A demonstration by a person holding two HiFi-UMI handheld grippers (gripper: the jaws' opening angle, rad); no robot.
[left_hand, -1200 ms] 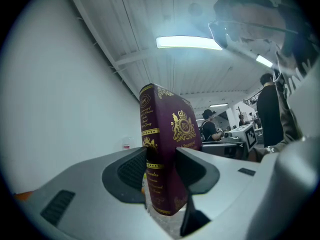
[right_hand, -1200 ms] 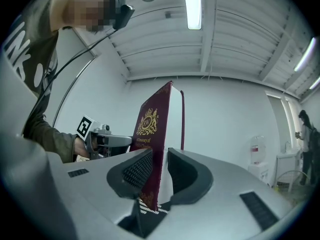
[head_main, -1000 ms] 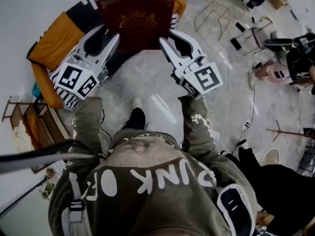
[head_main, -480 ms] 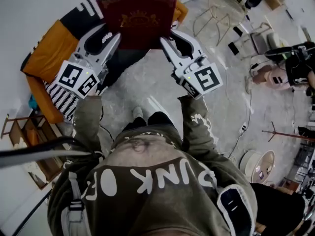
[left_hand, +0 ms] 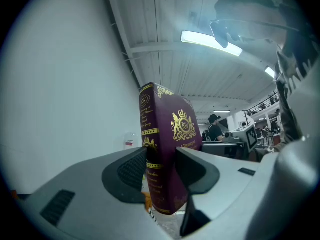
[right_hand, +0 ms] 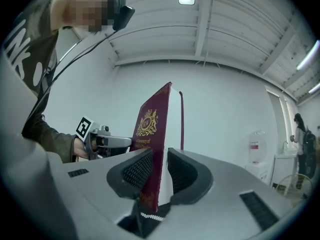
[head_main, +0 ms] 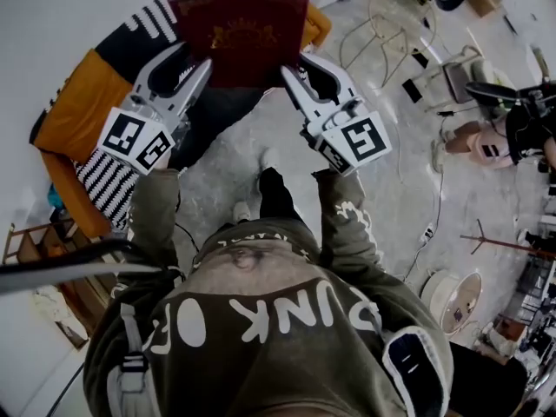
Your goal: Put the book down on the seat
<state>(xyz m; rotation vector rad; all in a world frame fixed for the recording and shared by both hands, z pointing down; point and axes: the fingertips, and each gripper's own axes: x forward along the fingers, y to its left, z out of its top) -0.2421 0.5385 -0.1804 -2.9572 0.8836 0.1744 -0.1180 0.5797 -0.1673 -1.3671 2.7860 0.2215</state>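
A thick maroon book (head_main: 241,35) with a gold crest is held up flat in front of me, above the seat. My left gripper (head_main: 202,69) is shut on its left edge, the spine side, where the book (left_hand: 167,149) stands between the jaws. My right gripper (head_main: 289,74) is shut on the right edge, gripping the cover of the book (right_hand: 152,149) beside the white pages. Below and beyond it lies the seat, an orange couch (head_main: 82,89) with a black-and-white striped cushion (head_main: 111,183). The book hides part of the couch.
A white wall runs along the left. A small wooden stand (head_main: 39,272) sits by the couch's near end. Wire-frame chairs (head_main: 391,20) stand on the marble floor at the upper right, with cables, a round basin (head_main: 452,295) and another person (head_main: 512,120) at the right.
The couch and floor have slid down and left in the head view as I step forward, one foot swinging ahead. Both grippers keep the same hold on the book.
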